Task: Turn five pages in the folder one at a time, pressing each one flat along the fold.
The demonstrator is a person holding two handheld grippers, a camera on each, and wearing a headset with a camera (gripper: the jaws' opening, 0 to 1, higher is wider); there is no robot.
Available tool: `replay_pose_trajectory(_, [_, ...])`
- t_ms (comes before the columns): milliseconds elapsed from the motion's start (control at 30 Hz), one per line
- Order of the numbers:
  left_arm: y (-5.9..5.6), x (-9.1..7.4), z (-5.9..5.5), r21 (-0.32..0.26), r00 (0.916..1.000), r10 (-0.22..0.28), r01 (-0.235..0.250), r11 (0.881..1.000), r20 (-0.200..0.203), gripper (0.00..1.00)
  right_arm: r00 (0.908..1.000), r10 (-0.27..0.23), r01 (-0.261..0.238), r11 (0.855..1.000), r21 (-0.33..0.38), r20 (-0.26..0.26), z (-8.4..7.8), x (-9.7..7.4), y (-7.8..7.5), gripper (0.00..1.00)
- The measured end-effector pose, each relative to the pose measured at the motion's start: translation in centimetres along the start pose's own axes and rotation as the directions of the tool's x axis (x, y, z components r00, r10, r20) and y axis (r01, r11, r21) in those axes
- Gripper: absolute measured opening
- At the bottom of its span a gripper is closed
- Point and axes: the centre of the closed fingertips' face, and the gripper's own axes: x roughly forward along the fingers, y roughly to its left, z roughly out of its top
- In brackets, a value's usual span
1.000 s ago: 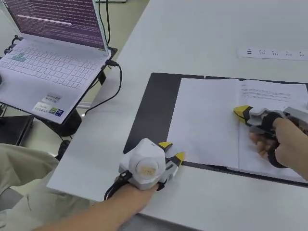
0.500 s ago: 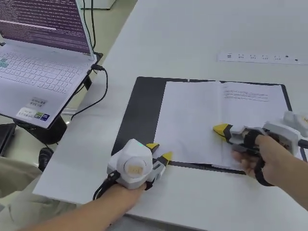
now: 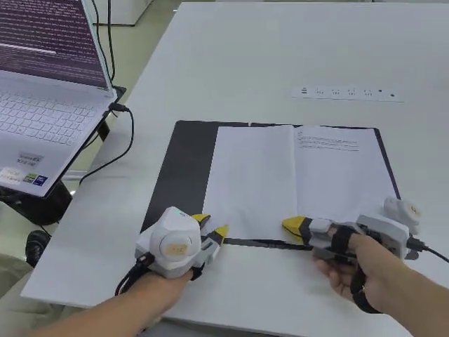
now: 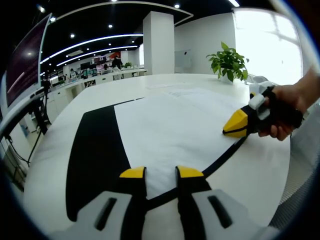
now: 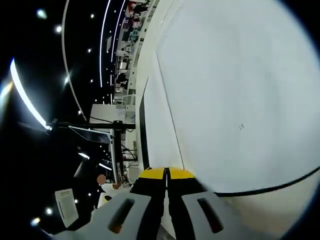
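Starting with the white surface (image 3: 231,56), we see the folder (image 3: 179,175) lying open near its front edge. Its black cover is bare at the left, and a blank page (image 3: 252,182) and a printed page (image 3: 344,182) lie either side of the fold (image 3: 295,182). Our left hand-held gripper (image 3: 211,225) rests at the folder's near edge, jaws narrowly apart, holding nothing. Our right hand-held gripper (image 3: 295,226), jaws closed together and empty, sits at the fold's near end. We judge this the pressing step; the next move calls for lifting one printed page alone.
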Motion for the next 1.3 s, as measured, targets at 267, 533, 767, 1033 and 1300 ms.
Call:
replay_pose_trajectory(267, [0.0,0.0,0.1,-0.002,0.9998,0.004,-0.004,1.0,-0.017,0.21,0.9998,0.017,-0.017,1.0,0.017,-0.014,-1.8,-1.5,0.2,0.0])
replay_pose_trajectory(533, [0.0,0.0,0.2,-0.112,0.9922,0.006,-0.02,0.994,-0.125,0.22,0.9972,0.058,-0.049,0.984,-0.173,0.047,-1.6,-5.2,3.5,0.0])
replay_pose_trajectory(767, [0.2,-1.9,3.7,-0.165,0.998,0.019,-0.029,0.986,-0.061,0.28,0.9889,0.083,-0.035,0.935,-0.352,0.124,-0.4,-9.0,6.2,0.0])
replay_pose_trajectory(1033, [-0.3,-5.7,7.6,-0.229,0.9989,0.027,-0.018,0.973,0.038,0.44,0.9669,0.059,0.087,0.839,-0.537,0.248,1.7,-14.4,7.8,0.0])
replay_pose_trajectory(1300, [-0.1,-9.3,9.0,-0.324,0.9932,0.081,-0.049,0.945,0.084,0.55,0.9162,-0.007,0.299,0.677,-0.673,0.401,3.8,-19.3,7.9,0.29])
